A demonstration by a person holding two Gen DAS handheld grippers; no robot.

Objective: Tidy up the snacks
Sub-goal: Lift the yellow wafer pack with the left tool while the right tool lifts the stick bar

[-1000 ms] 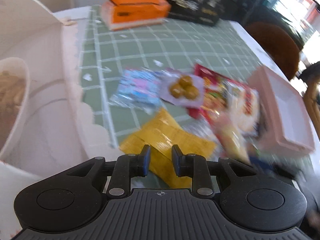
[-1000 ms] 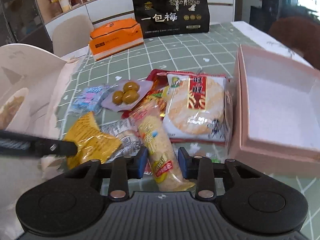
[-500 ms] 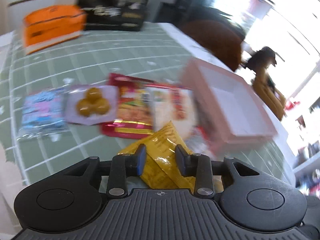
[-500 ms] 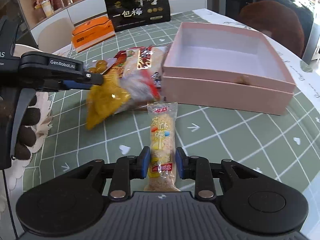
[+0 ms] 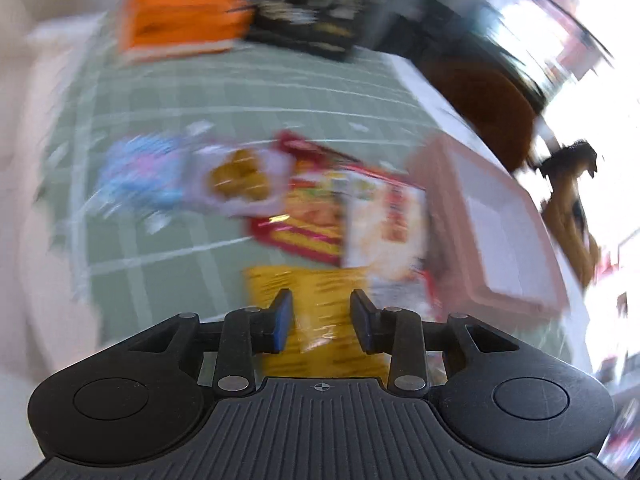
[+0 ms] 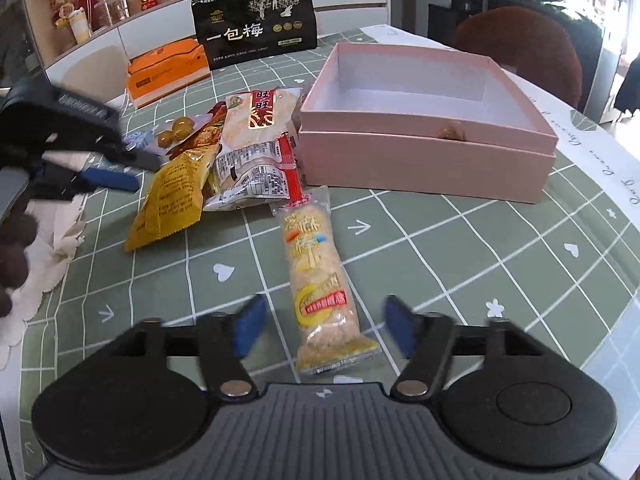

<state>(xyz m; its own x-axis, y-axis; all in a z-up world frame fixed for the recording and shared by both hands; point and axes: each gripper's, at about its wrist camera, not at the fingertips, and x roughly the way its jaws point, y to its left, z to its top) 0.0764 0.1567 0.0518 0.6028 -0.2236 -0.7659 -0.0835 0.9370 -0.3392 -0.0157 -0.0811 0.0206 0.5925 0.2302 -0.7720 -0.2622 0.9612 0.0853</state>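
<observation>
Since the earlier frames, both snacks have left the grip: the long rice-crisp bar [image 6: 320, 276] now lies flat on the green checked tablecloth [image 6: 460, 248], and the yellow snack packet [image 6: 172, 200] rests at the near edge of the snack pile.

Largest item: the pink box [image 6: 424, 168], open-topped, stands on the cloth to the right of the pile; its interior appears bare except for a small brown mark at the front inner edge, which cannot be identified. In the left wrist view the same box [image 5: 496, 236] is blurred.

Behind it a black plum bag [image 6: 258, 24] stands upright, with an orange carton [image 6: 168, 70] just to its left.

Snack pile: a large rice-cracker packet [image 6: 256, 140] lies just beside the box's left wall, overlapping a red packet [image 5: 304, 224]. Farther left sit a clear pouch of green-yellow round pieces [image 6: 176, 130] and a blue packet [image 5: 140, 168].

Right gripper [image 6: 320, 330]: jaws opening, spread wide, with the near end of the rice-crisp bar between them; the blue pads stand clear of the wrapper on both sides.

Left gripper [image 5: 322, 322]: jaws opening, partly spread. The yellow packet [image 5: 320, 300] shows in the gap, but neither pad presses it. In the right wrist view this gripper [image 6: 112, 172] hangs just left of the packet's upper end, apart from it, held by a gloved hand [image 6: 16, 248].
</observation>
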